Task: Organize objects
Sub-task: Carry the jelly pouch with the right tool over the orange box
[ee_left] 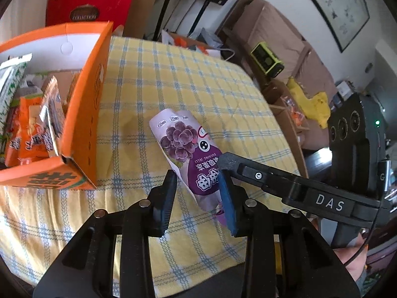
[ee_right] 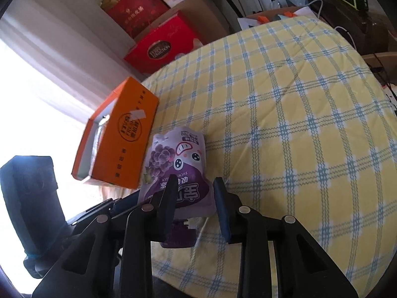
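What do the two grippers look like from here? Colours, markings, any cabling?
Both are black, angular linkages with silver round pivot pins. The left gripper has one black pad and one blue pad; the right gripper likewise. Seen from the left camera, the right one bears white "DAS" lettering, a green light and a thin black cable.

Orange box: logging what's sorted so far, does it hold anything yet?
Not empty: the orange box already holds several snack packets, seen through its open top.

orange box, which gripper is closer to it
Left. The left gripper is at the purple pouch right beside the orange box; the right gripper reaches the pouch from the side away from the box.
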